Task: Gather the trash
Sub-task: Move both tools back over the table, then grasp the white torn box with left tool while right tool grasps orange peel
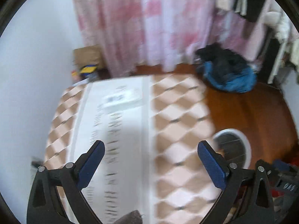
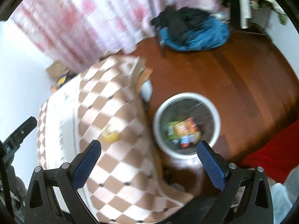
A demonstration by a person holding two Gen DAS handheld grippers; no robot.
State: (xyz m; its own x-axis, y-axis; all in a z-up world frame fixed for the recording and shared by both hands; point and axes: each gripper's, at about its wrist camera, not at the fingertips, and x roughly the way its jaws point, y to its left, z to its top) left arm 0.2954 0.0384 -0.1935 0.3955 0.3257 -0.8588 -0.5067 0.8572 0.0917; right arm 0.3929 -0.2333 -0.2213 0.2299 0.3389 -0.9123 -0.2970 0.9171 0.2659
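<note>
Both tools gaped wide and empty: left tool (image 1: pixel 151 163), right tool (image 2: pixel 149 159). Trash bin (image 2: pixel 186 125) on floor right of bench (image 2: pixel 119 149), wrappers inside. Yellow wrapper (image 2: pixel 110 134) lay on bench; probably next pick, right tool nearest.

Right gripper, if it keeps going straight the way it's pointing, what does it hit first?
Probably the checkered tablecloth's edge, beside the white trash bin. The right gripper is open and empty; blur makes depth uncertain.
</note>
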